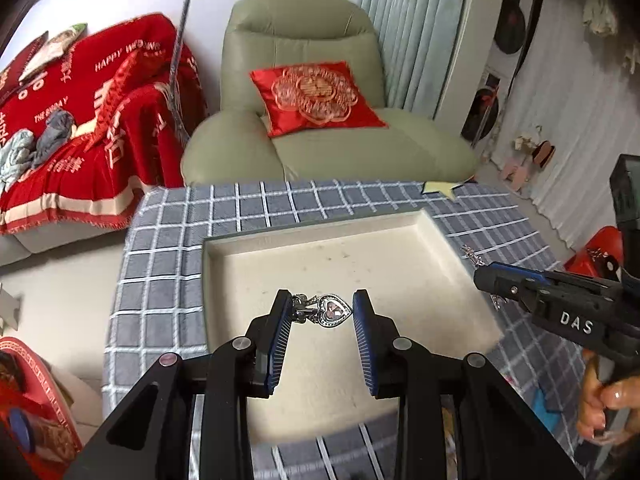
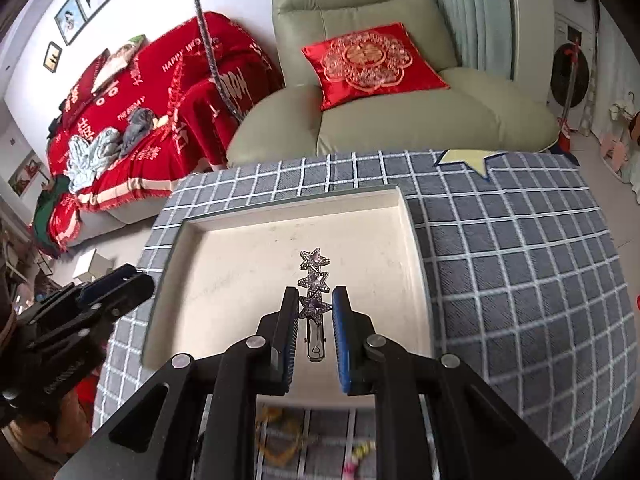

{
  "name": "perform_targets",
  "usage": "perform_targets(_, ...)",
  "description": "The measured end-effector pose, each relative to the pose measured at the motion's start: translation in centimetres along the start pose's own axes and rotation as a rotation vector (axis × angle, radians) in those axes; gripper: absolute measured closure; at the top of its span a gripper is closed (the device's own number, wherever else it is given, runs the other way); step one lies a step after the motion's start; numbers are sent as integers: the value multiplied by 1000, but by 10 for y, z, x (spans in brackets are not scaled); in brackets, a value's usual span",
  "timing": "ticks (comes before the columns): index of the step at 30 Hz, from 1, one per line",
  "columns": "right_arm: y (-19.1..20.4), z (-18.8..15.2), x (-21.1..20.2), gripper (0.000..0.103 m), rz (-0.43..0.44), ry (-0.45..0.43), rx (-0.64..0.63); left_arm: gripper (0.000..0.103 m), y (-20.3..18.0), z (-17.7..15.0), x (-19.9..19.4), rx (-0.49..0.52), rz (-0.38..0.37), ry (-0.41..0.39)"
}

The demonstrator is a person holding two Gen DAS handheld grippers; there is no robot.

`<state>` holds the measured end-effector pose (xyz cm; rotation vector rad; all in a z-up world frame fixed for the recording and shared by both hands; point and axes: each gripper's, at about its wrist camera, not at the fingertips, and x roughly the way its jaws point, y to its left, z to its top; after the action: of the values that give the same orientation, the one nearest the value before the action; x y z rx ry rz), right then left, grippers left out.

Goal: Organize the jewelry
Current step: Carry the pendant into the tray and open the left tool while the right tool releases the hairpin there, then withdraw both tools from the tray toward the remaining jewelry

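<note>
A cream tray [image 1: 224, 276] sits on a grey checked table. My left gripper [image 1: 322, 311] is over the tray with a silver heart-shaped clip [image 1: 334, 311] between its fingers; the jaws stand apart and the clip spans most of the gap. My right gripper [image 2: 315, 305] is shut on a silver hair clip with three star gems [image 2: 313, 280], held over the tray [image 2: 412, 240]. The right gripper also shows in the left wrist view [image 1: 490, 280], above the tray's right rim, with the clip's end [image 1: 472, 256] sticking out. The left gripper shows at the left in the right wrist view [image 2: 132, 280].
A yellow star patch [image 2: 466, 160] lies on the checked cloth [image 2: 520, 260] beyond the tray. Yellow and pink small items [image 2: 280, 436] lie on the cloth near the tray's front edge. A green armchair [image 1: 340, 148] with a red cushion stands behind the table.
</note>
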<state>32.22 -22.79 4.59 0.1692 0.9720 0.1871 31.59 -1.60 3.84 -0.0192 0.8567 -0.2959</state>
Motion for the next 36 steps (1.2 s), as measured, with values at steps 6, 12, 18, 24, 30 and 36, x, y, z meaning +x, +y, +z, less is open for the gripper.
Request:
perform_targets(6, -4, -3, 47, 85, -33, 50, -7, 56, 2, -6, 57, 14, 39, 70)
perform_targets(12, -13, -8, 77, 85, -44, 91, 17, 55, -1, -16, 86, 42, 75, 122)
perform_targets(18, -10, -13, 83, 83, -81, 88, -7, 55, -5, -21, 93, 69, 125, 113)
perform_targets(24, -11, -16, 78, 47, -68, 80, 10, 29, -8, -22, 90, 90, 170, 93)
perform_targets(30, -16, -19, 45, 35, -14, 25, 66, 29, -4, -22, 87, 61, 154, 99)
perform_targets(36, -12, -30, 9, 23, 11, -25, 78, 0, 1, -20, 78, 20, 147, 86)
